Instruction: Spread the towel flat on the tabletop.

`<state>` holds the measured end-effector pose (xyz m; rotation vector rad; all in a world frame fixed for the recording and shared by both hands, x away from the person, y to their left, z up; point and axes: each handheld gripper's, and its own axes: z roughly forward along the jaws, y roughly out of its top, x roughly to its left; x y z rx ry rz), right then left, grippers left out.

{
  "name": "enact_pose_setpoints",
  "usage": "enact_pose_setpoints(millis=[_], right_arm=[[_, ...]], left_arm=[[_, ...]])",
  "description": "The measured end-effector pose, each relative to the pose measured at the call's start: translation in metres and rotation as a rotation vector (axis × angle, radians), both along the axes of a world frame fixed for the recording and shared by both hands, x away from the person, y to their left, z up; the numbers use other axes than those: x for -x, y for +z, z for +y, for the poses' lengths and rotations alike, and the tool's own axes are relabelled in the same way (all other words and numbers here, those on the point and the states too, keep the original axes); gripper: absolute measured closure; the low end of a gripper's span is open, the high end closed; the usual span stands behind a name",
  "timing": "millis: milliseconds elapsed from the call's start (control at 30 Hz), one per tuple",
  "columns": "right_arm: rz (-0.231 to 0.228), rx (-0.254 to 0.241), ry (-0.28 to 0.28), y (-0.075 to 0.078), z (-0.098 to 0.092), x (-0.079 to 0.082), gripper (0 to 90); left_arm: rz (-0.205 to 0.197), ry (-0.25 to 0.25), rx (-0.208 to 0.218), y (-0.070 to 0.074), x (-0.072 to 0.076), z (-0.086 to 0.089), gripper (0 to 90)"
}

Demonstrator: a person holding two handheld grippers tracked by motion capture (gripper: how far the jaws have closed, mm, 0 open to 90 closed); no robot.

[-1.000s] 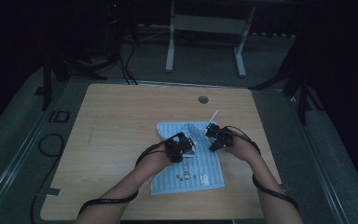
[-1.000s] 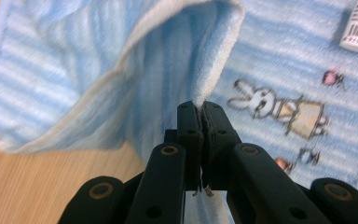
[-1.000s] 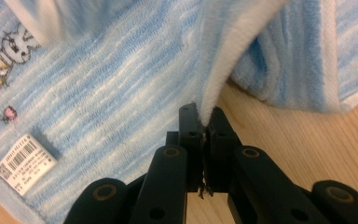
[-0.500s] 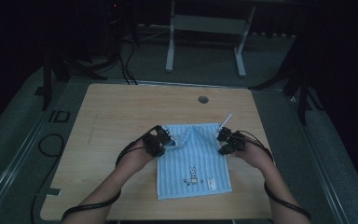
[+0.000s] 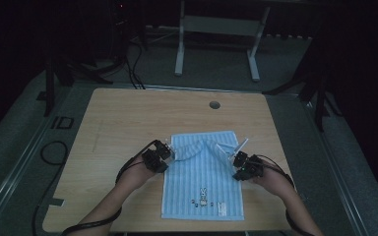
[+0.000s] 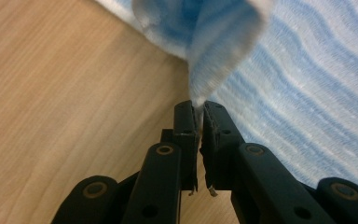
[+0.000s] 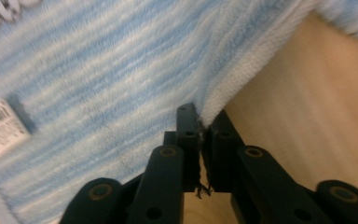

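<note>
A dark marking reading "ID" (image 5: 62,122) stands on the grey floor mat beside the table, far out past the left gripper (image 5: 163,155). A white label (image 7: 1,129) sewn on the blue striped towel (image 5: 204,167), left of the right gripper's jaws, carries print too blurred to read.

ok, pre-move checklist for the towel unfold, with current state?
1. Left tongs pinching a towel corner: ok.
2. Right tongs pinching the towel edge: ok.
3. Both held corners spread to opposite sides: ok.
4. Towel fully flat: not ok, the far part is raised and creased between the grips.
5. Table beyond the towel free for laying it out: ok.
6. Grip firm enough for a pull: cannot tell.
</note>
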<state>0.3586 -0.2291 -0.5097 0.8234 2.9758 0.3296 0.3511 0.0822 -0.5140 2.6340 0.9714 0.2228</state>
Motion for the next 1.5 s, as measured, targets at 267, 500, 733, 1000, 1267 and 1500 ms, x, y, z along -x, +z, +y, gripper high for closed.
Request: enact_pose_setpoints(millis=[267, 500, 733, 1000, 1267, 1500], right_arm=[[-0.025, -0.052, -0.060, 0.017, -0.018, 0.006, 55.2], [-0.066, -0.094, -0.080, 0.041, -0.017, -0.011, 48.0], [-0.048, -0.065, -0.071, 0.034, 0.006, -0.032, 47.9], [-0.024, -0.042, -0.093, 0.022, 0.020, -0.055, 62.2], [-0.096, -0.030, -0.052, 0.039, 0.021, -0.039, 85.5], [-0.160, -0.048, 0.013, 0.060, 0.012, 0.011, 84.7]], left_arm=[[0.005, -0.009, 0.036, 0.010, 0.001, 0.006, 59.9], [-0.047, -0.005, 0.079, 0.025, -0.009, -0.006, 47.1], [-0.056, -0.014, 0.041, 0.026, -0.029, -0.028, 47.3], [-0.049, -0.005, 0.064, 0.022, -0.043, -0.036, 74.7], [-0.091, -0.017, 0.088, 0.039, -0.026, -0.025, 87.2], [-0.083, -0.065, 0.150, 0.048, 0.017, -0.009, 86.9]])
